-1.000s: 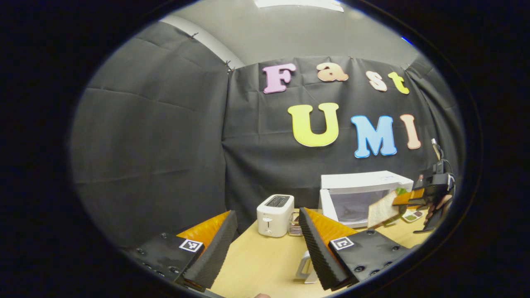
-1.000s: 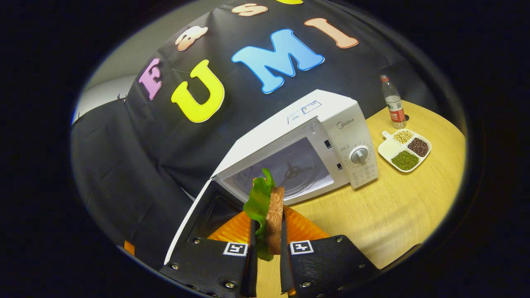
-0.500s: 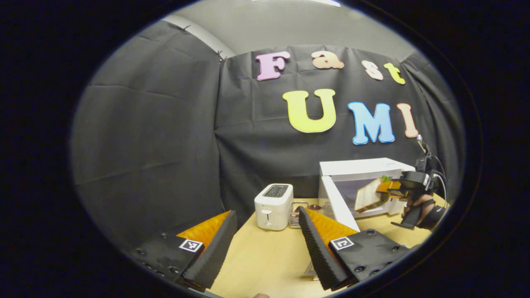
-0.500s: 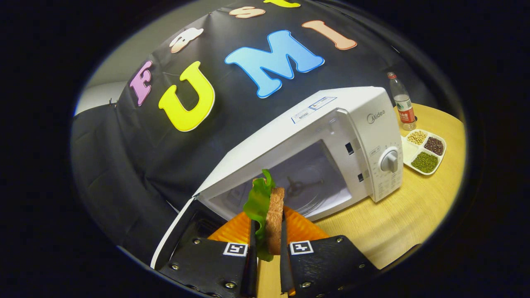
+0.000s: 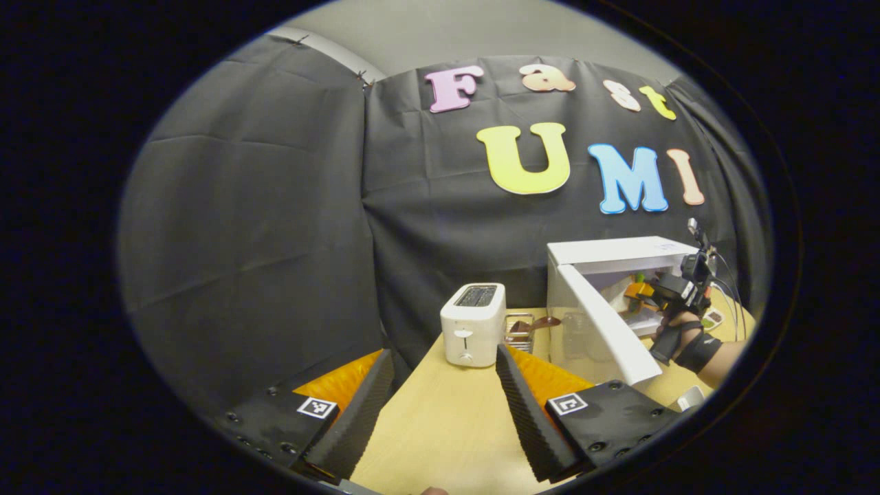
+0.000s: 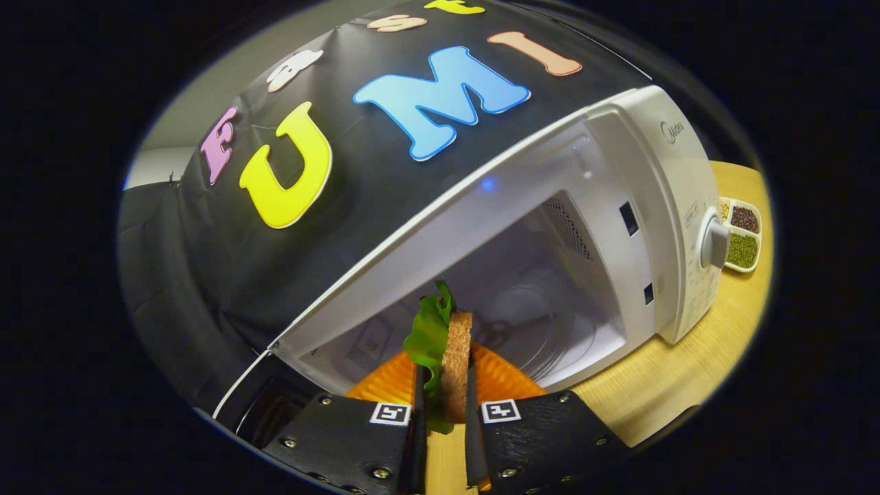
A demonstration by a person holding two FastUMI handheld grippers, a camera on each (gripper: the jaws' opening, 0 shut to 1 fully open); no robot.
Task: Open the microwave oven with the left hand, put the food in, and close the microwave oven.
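1. Right gripper (image 6: pixel 443 419) – fingers closed narrowly on a sandwich (image 6: pixel 454 368), a bread slice with green lettuce held on edge between both pads, poised at the mouth of the microwave cavity
2. Microwave oven (image 6: pixel 646 206) – white, door (image 5: pixel 605 330) swung open to its left; cavity bare, turntable hub visible behind the sandwich; control dial (image 6: pixel 715 242) on the right front panel
3. Left gripper (image 5: pixel 440 412) – fingers spread wide, nothing between them, held above the wooden table (image 5: pixel 440 426), well apart from the microwave
4. Right gripper as seen in the left gripper view (image 5: pixel 663 292) – gripped by a hand (image 5: pixel 677 326) with a dark wrist strap, reaching into the open cavity
5. Toaster (image 5: pixel 473 324) – white, on the table left of the microwave
6. Divided dish (image 6: pixel 741 234) – holds beans or grains, just right of the microwave
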